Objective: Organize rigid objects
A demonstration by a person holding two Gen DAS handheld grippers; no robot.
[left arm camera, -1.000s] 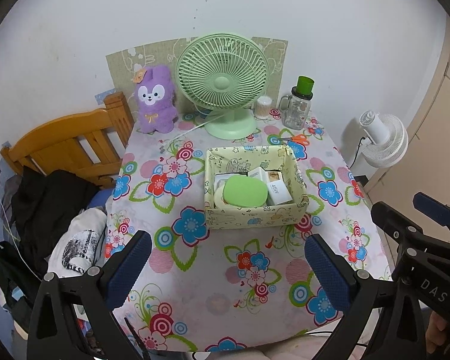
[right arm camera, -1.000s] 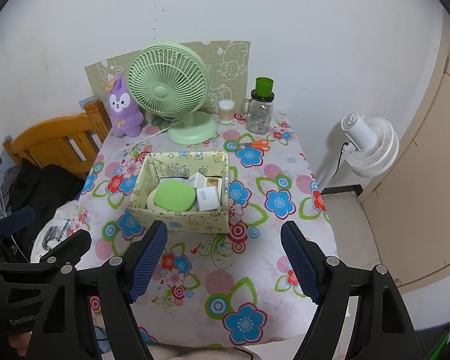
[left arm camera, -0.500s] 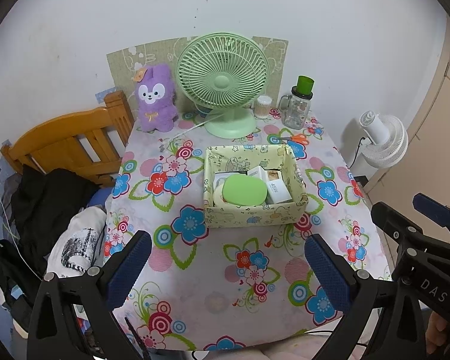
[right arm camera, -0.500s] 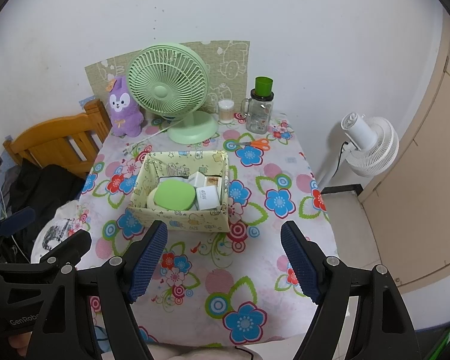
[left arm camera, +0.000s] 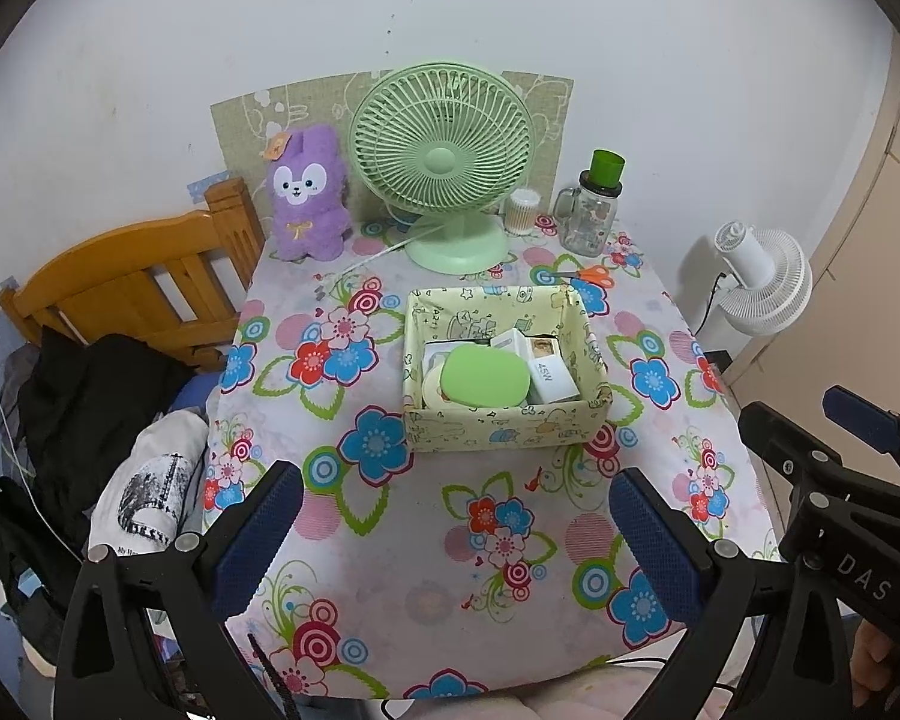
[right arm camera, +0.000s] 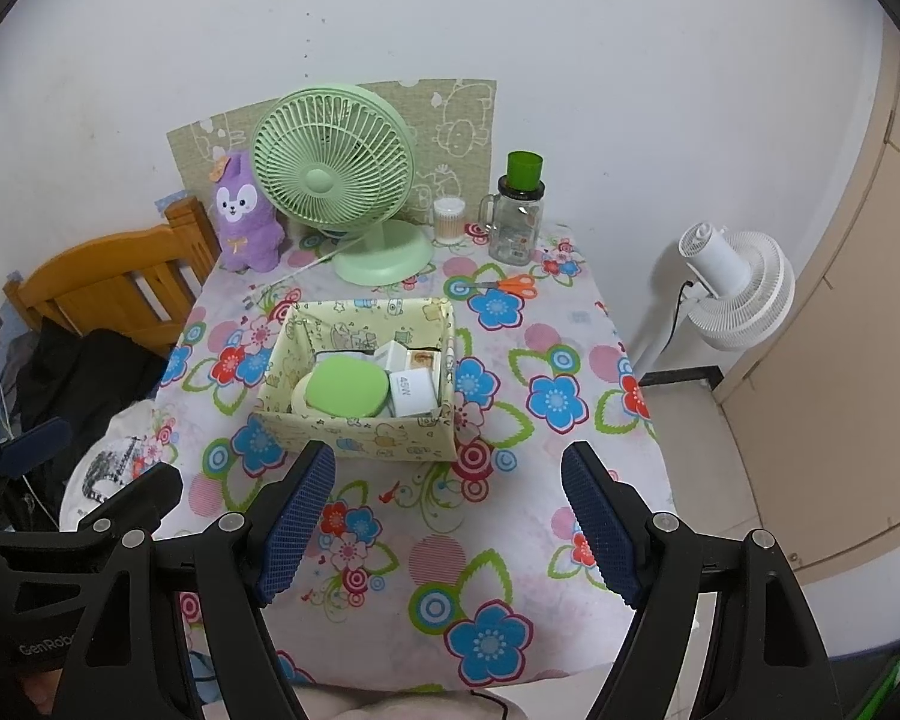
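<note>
Still no change | left gripper (left arm camera: 453, 540) and right gripper (right arm camera: 447, 525) both apart, empty, idle above tabletop (left arm camera: 390, 540) | box (left arm camera: 504, 426) already filled; organizing looks done or paused

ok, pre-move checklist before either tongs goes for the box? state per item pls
1. Left tongs open, nothing between the pads: ok.
2. Right tongs open, nothing held: ok.
3. Patterned box upright on the floral tablecloth, bare cloth between it and both tongs: ok.
4. Contents settled inside: green oval case lies on top of a cream item, white 45W box beside it, nothing above the rim: ok.
5. What lies under the green case: cannot tell.
6. Loose items outside the box: orange-handled scissors behind it, near the glass jar: not ok if they count as rigid items to sort.
</note>
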